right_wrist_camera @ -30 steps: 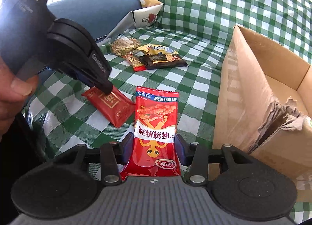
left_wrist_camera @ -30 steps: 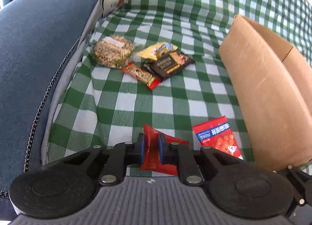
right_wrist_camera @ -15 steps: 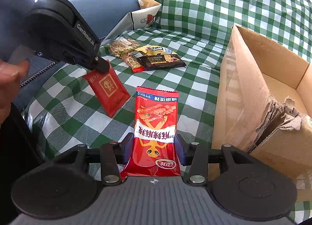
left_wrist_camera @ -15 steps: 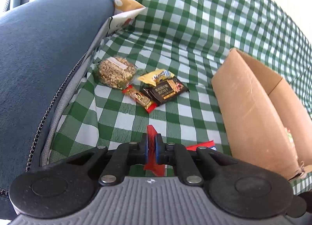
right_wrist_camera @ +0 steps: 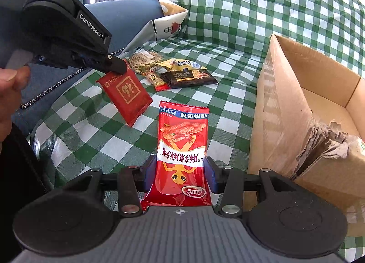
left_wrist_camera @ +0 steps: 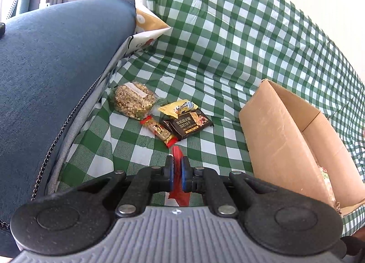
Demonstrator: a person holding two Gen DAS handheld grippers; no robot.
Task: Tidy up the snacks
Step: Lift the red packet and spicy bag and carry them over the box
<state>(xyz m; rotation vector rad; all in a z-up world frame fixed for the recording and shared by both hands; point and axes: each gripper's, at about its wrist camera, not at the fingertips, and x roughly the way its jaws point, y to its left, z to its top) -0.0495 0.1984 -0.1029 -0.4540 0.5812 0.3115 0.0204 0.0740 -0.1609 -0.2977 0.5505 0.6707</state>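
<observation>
My left gripper (left_wrist_camera: 177, 167) is shut on a dark red snack packet (left_wrist_camera: 178, 160), seen edge-on; in the right wrist view the same packet (right_wrist_camera: 127, 94) hangs from the left gripper (right_wrist_camera: 118, 68) above the checked cloth. My right gripper (right_wrist_camera: 181, 171) is shut on a red spicy-strip snack bag (right_wrist_camera: 182, 146), held flat. A pile of snacks lies further back: a nut bag (left_wrist_camera: 132, 103), a red bar (left_wrist_camera: 160, 132), a black packet (left_wrist_camera: 188, 124) and a yellow packet (left_wrist_camera: 180, 108). An open cardboard box (left_wrist_camera: 278, 130) stands at right.
Green-and-white checked cloth (left_wrist_camera: 141, 153) covers the seat and backrest. A blue cushion (left_wrist_camera: 45, 76) fills the left side. A white paper bag (left_wrist_camera: 148, 32) stands behind it. The box's torn near flap (right_wrist_camera: 328, 146) shows in the right wrist view.
My left gripper has lifted the dark red packet off the cloth and risen. My right gripper still holds the red bag, little moved.
</observation>
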